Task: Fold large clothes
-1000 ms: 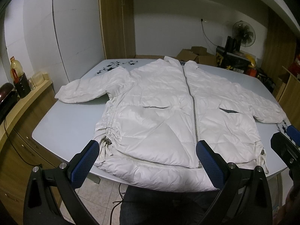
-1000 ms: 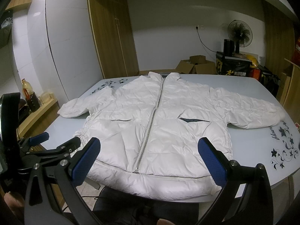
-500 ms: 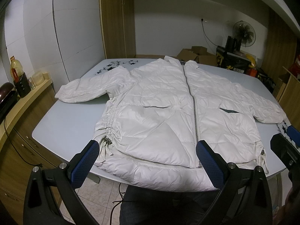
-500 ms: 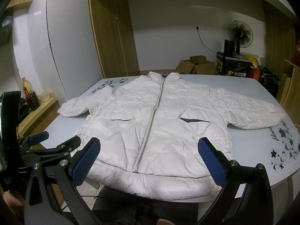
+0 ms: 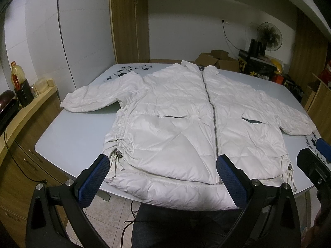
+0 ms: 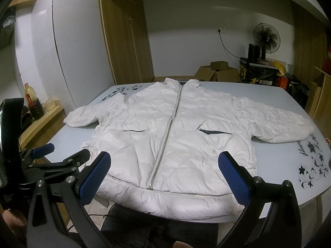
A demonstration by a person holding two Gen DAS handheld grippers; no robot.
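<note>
**No change; fold not started**

Over the last second we see nothing move, so folding has not begun. The jacket point(image 5: 186, 124) lies flat, zipped, mid-frame on the table point(image 5: 68, 144). Left gripper point(image 5: 163, 179) and right gripper point(image 6: 163, 175) hover spread at lower frame, near its hem, touching nothing.

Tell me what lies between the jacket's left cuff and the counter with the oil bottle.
In the left wrist view, only bare table lies between the jacket cuff and the counter; nothing rests there.
</note>
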